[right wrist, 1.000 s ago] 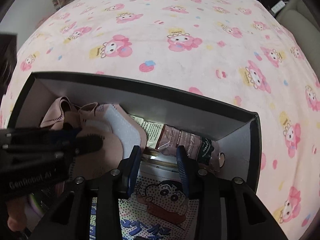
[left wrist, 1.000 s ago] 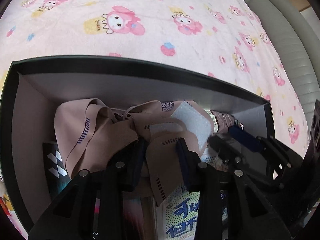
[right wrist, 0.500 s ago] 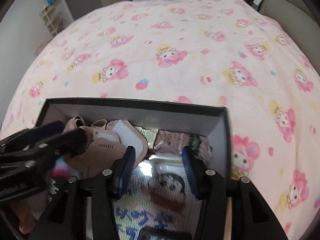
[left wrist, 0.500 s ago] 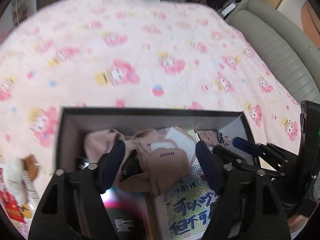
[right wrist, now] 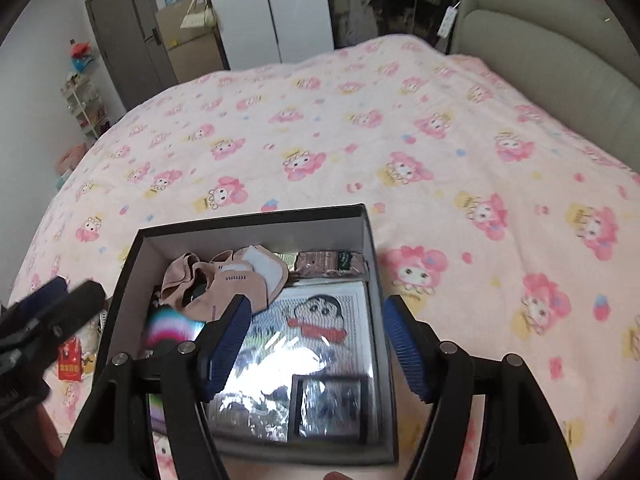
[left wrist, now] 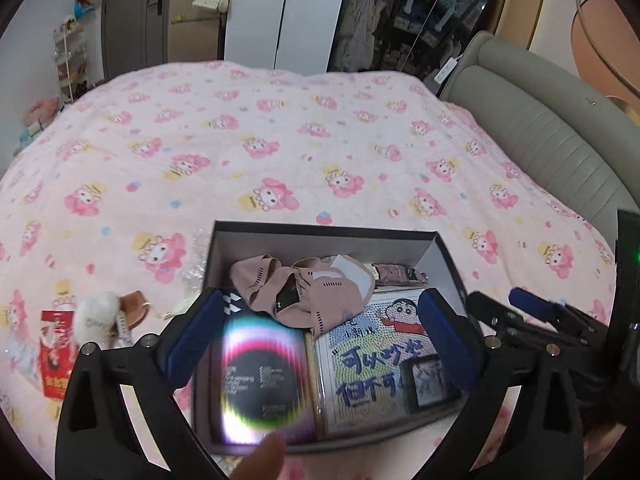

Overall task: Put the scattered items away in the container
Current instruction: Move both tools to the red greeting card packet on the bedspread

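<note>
A dark open box sits on the pink bed. Inside lie beige face masks, a cartoon-cover pack, a dark disc-print pack and a brown sachet. My left gripper is open and empty, held above the box. My right gripper is open and empty above the box's right half. Left of the box lie a white fluffy item, a red packet and a clear wrapper.
The pink cartoon-print blanket covers the whole bed. A grey padded headboard runs along the right. Wardrobes and a shelf rack stand beyond the bed's far edge.
Both grippers have pulled up and back from the box and opened wide. The left gripper has let go of the beige masks, which now lie in the box.
</note>
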Tool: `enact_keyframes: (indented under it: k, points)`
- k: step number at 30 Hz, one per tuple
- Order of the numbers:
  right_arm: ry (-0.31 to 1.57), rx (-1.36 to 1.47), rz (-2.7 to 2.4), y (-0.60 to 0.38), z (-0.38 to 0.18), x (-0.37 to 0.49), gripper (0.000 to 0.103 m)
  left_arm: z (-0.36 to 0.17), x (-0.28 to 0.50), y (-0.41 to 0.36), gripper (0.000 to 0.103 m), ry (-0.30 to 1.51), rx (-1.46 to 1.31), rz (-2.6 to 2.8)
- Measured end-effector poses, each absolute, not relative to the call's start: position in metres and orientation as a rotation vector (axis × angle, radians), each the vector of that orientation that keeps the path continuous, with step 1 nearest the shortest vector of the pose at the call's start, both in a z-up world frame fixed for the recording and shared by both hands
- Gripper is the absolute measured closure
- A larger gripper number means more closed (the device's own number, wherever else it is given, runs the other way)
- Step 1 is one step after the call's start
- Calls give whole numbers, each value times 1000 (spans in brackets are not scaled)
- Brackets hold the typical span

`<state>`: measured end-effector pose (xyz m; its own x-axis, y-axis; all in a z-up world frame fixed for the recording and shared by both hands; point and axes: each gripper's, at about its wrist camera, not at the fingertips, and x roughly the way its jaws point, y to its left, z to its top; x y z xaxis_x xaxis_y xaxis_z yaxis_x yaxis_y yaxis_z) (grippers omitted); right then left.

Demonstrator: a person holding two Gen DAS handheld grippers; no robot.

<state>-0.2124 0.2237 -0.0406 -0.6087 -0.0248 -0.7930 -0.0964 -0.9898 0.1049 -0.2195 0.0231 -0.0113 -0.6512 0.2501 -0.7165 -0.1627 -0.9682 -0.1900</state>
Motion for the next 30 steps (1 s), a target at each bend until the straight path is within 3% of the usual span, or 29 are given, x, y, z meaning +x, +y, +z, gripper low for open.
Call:
enact_keyframes:
  k: [12, 22, 30]
  points:
    - [193, -1269, 2839, 193, 7, -122, 37, 40, -132, 1, 1, -122, -1032, 2723]
    - [155, -1245, 2880, 159, 12, -66, 37, 41, -66, -24, 1, -79, -1019, 2768]
    - [9, -1300, 2970, 103, 7, -45, 37, 27, -38, -57, 1, -98, -1077, 2808]
